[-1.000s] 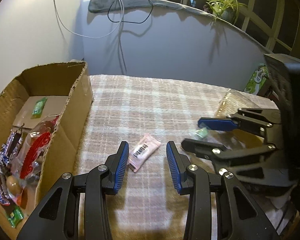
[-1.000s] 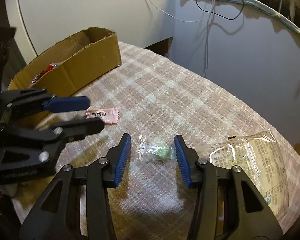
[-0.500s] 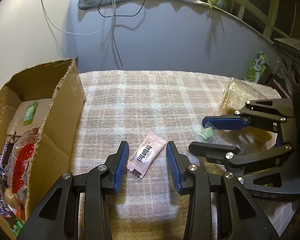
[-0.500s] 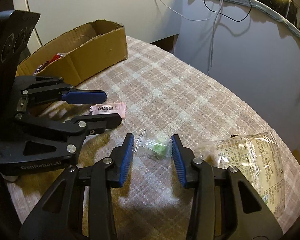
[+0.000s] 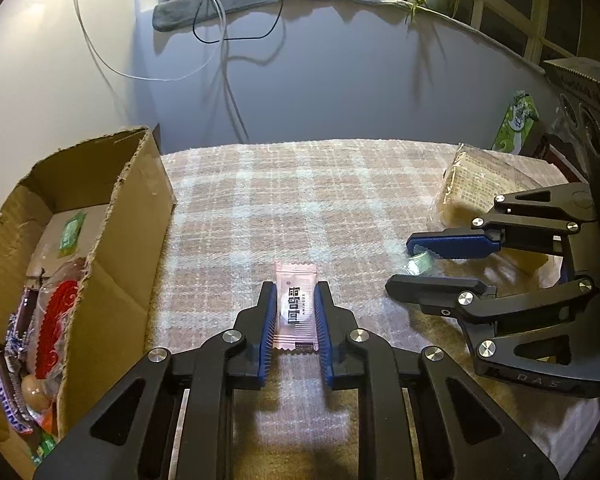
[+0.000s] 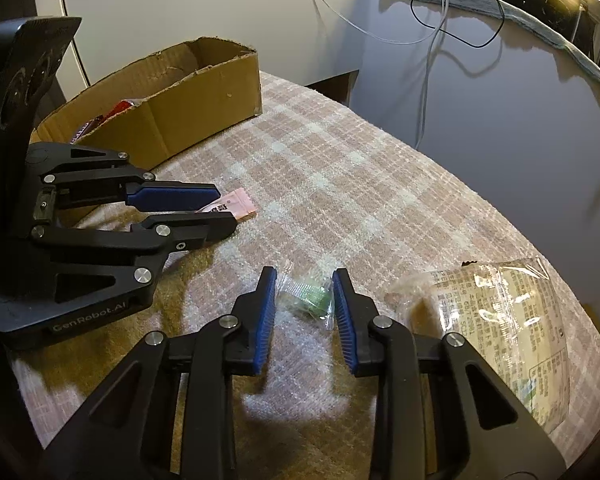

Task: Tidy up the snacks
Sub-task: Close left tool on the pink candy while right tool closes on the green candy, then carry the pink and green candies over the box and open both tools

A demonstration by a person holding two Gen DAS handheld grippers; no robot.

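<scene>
One pink sachet (image 5: 295,307) is pinched by the left gripper (image 5: 295,312); the right gripper (image 6: 305,309), closing, flanks one green candy (image 6: 310,297), contact unclear

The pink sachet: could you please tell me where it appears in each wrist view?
Left wrist: pink sachet at lower centre, clamped between the left tool's pads.
Right wrist: pink sachet at middle left, poking out past the left tool.
Shared landmark: the cardboard box.

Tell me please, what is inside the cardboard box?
In the cardboard box lie a green packet, a clear bag with red print and dark wrapped bars. Whatever sits beneath them, behind the near wall, is hidden.
</scene>
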